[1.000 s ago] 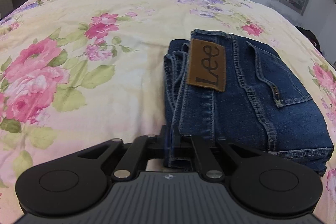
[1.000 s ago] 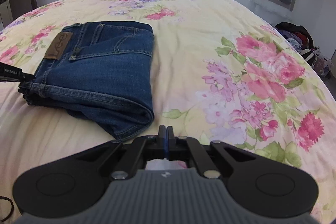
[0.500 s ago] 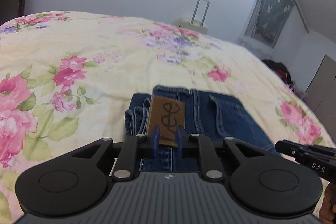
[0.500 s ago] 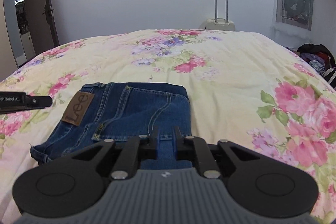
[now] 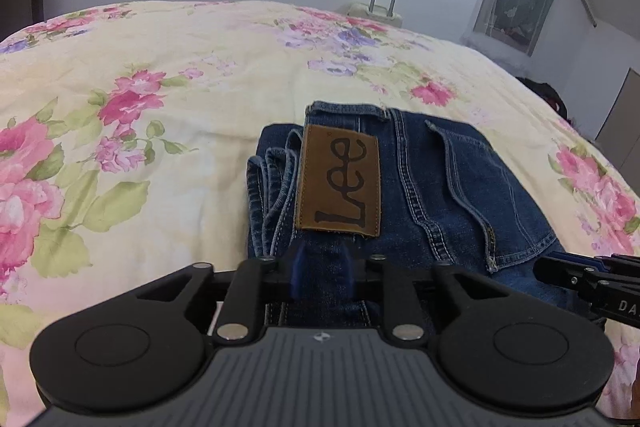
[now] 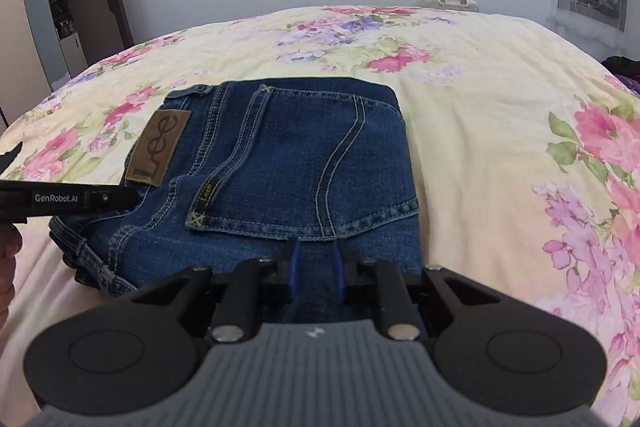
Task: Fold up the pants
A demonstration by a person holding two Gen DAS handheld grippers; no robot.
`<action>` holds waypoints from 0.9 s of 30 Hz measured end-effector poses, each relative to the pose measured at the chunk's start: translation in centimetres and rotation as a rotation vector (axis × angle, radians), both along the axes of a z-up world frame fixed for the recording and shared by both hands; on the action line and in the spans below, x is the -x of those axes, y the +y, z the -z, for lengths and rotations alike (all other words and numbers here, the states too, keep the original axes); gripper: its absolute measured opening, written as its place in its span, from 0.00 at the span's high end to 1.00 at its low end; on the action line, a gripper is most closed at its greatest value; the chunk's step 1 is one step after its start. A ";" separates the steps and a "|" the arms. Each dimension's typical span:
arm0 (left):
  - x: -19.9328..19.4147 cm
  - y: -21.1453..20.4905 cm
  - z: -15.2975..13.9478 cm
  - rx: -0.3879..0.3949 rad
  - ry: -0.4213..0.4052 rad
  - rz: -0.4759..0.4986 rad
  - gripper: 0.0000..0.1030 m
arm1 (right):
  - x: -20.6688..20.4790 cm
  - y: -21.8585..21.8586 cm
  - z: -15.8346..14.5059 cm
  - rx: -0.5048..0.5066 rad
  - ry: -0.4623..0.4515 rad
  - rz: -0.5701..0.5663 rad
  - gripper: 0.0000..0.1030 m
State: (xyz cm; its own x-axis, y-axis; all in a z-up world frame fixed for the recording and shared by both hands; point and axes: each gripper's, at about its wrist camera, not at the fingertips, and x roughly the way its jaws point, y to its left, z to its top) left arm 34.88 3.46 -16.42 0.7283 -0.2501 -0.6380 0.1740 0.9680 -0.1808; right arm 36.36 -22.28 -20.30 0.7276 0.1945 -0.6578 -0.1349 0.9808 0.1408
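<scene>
The folded jeans (image 5: 400, 195) lie on the floral bedspread (image 5: 140, 87), leather patch (image 5: 338, 183) at their left end, long axis running left to right. The left gripper (image 5: 322, 269) hangs over the near edge below the patch; its jaws have just been opening, apart, denim beneath but unclamped. The right gripper (image 6: 316, 265) sits over the near edge right of the patch, jaws likewise parting, holding nothing.
</scene>
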 end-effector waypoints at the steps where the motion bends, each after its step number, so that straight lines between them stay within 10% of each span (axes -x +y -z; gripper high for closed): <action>1: 0.0 0.4 -0.4 0.013 -0.019 -0.025 0.43 | 0.2 -0.5 -0.5 -0.029 -0.010 0.003 0.75; 3: -0.3 1.4 -0.7 0.057 -0.033 -0.069 0.18 | 0.6 -2.0 -1.7 -0.100 -0.039 0.037 0.58; 10: -3.6 4.5 2.6 0.322 0.141 -0.122 0.17 | -2.6 -7.7 -0.2 -0.418 0.078 0.100 0.39; 19: -6.7 6.5 4.7 0.458 0.232 -0.040 0.10 | -6.6 -11.5 4.4 -0.721 0.242 0.142 0.42; 27: -7.2 5.7 5.0 0.503 0.228 -0.045 0.34 | -8.1 -11.7 6.0 -0.806 0.267 0.140 0.62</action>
State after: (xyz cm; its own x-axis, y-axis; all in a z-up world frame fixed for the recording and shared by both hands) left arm 42.05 9.18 -21.46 0.6027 -0.5364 -0.5908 0.0371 0.7584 -0.6507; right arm 44.44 -33.94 -26.34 0.6204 0.5957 -0.5101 0.1165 0.5731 0.8111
